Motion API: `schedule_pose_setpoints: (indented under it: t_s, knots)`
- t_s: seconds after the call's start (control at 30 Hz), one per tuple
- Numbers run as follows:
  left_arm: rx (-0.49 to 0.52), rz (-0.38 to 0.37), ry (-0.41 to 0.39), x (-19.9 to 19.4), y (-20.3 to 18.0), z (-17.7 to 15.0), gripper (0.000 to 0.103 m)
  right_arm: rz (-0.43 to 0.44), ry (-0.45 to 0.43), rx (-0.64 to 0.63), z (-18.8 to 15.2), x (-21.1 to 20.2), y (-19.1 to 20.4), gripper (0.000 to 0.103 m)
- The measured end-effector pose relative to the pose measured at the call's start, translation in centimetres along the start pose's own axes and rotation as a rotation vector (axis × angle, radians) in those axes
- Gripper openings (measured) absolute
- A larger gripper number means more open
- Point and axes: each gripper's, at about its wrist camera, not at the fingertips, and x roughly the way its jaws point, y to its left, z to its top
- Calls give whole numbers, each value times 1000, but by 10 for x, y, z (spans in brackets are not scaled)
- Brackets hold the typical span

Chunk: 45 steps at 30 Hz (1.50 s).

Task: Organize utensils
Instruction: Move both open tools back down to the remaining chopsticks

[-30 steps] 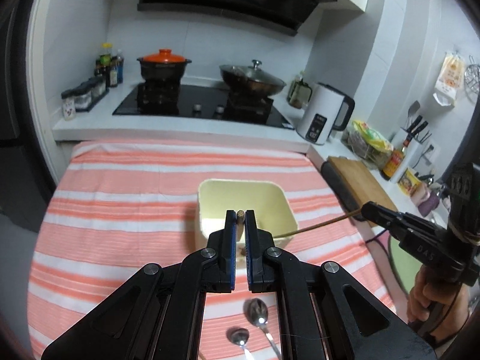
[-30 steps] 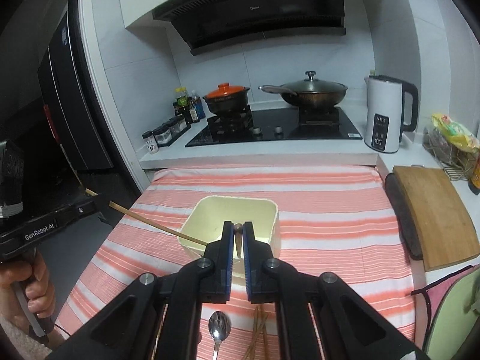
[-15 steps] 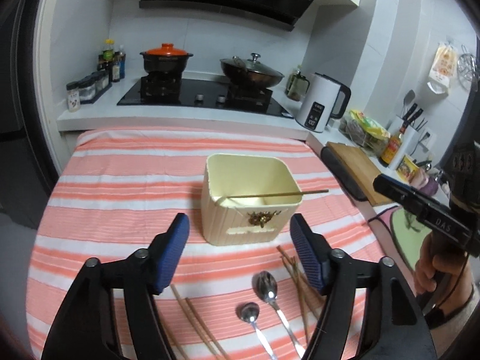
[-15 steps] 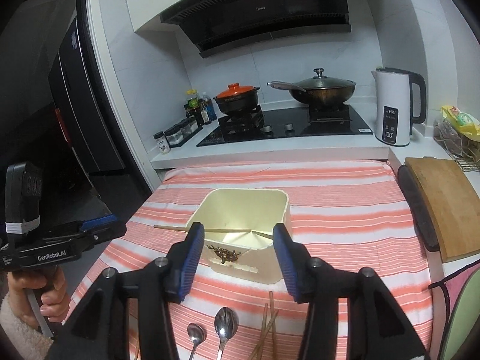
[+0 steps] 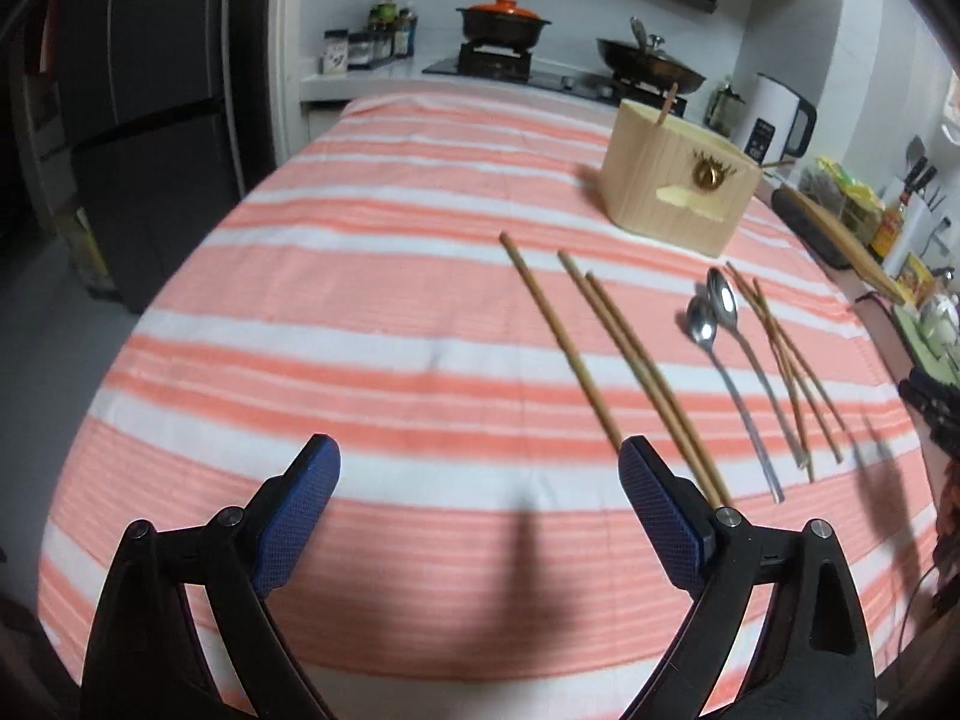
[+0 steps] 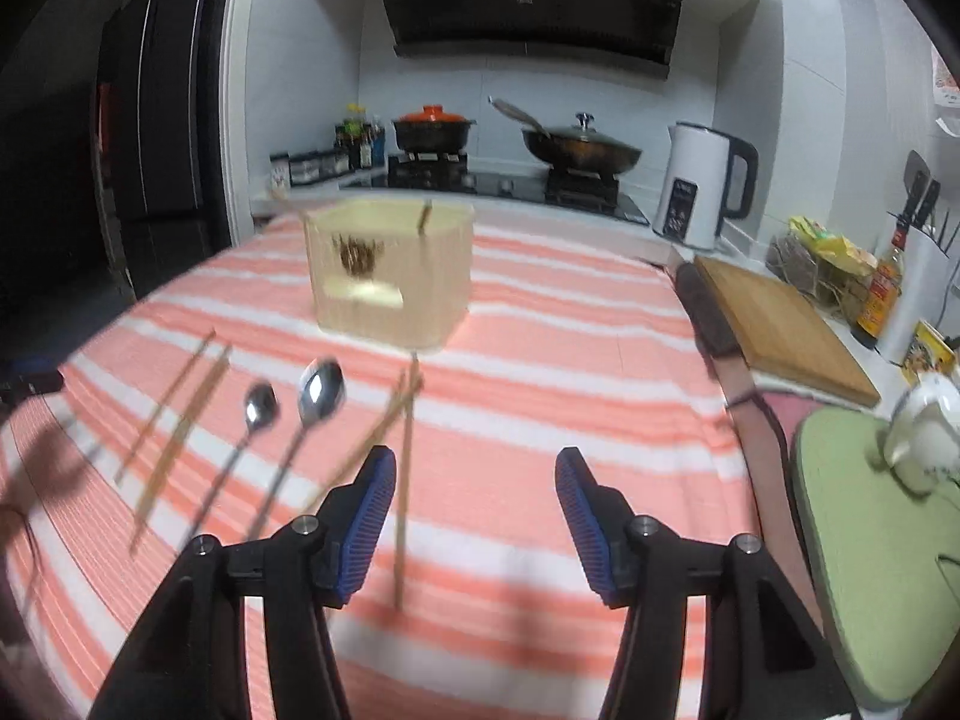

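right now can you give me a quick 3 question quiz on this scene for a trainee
1. True or false: the left gripper is shut on a chopstick.
2. How many spoons lie on the striped cloth?
3. What sticks up out of the cream holder? A) a spoon B) a chopstick C) a knife

Key
1. False; both it and the right gripper are open and empty.
2. Two.
3. B

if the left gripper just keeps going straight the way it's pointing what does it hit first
Probably the striped cloth itself: the open left gripper aims at bare cloth, with the nearest chopsticks lying just right of that line. Depth is hard to judge in the fisheye.
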Motion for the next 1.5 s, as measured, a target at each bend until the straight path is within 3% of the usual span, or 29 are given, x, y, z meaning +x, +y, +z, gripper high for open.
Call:
schedule_pose_setpoints:
  t_s: [0.13, 0.27, 0.7, 0.93, 1.17, 1.4, 1.5]
  knots:
    - [51, 2, 4, -3, -17, -17, 95, 24, 118, -2, -46, 5, 0, 57]
    - [74, -32, -11, 0, -40, -16, 95, 79, 156, -20, -59, 9, 9, 57]
    - [70, -42, 35, 24, -53, -26, 95, 112, 187, 5, -47, 37, 21, 55]
    - [69, -37, 43, 29, -53, -25, 95, 146, 196, 39, -37, 48, 18, 40]
    - [73, -13, 75, 41, -55, -26, 94, 152, 193, 24, -33, 55, 24, 39]
    - [112, 79, 98, 58, -67, -22, 86, 151, 195, 17, -30, 59, 25, 39]
    - [115, 92, 95, 61, -71, -18, 76, 149, 196, 10, -27, 61, 27, 39]
